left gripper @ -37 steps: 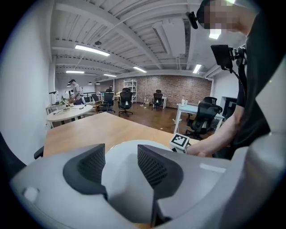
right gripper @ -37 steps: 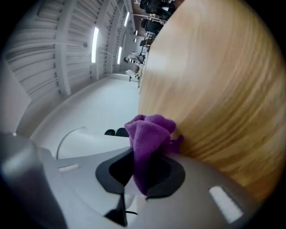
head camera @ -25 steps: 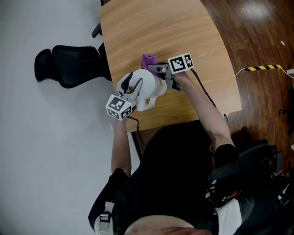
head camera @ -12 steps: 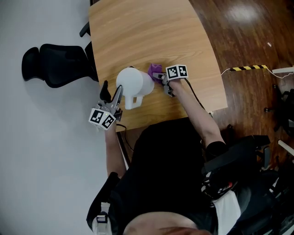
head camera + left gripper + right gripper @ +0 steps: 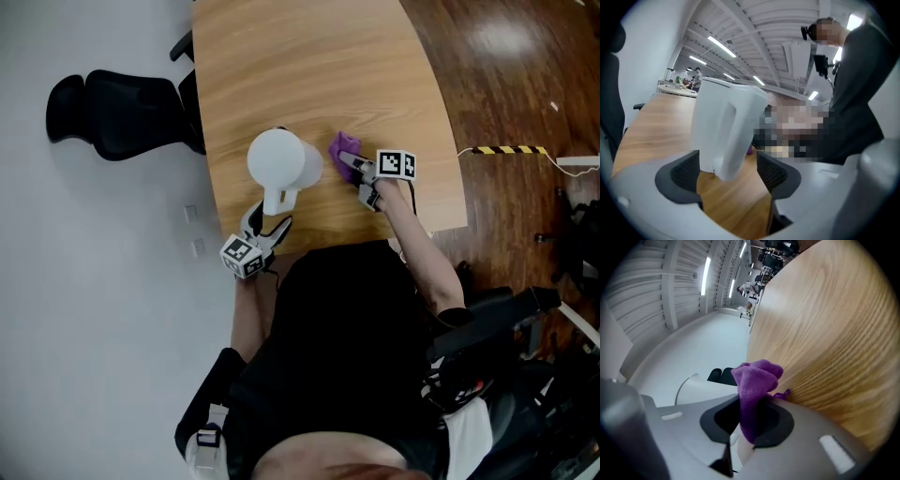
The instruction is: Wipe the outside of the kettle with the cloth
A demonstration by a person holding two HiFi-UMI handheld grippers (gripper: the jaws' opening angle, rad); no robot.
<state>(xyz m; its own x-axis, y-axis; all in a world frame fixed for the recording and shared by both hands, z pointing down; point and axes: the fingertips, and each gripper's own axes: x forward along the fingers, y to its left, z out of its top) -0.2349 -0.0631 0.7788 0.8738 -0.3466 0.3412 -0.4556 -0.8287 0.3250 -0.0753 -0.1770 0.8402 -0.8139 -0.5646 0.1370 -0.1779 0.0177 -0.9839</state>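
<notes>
While the left tongs [image 5: 270,223] stand open and empty just short of the kettle [image 5: 281,159] handle, the right tongs [image 5: 352,167] pinch the purple cloth [image 5: 342,145] just beside the kettle on the bench [image 5: 300,66]. Half a second ago the cloth sat closer against it, and the left tongs hung farther left.

wooden table [image 5: 300,66] | black chair [image 5: 122,112] left of it | striped tape [image 5: 511,149] on floor
</notes>
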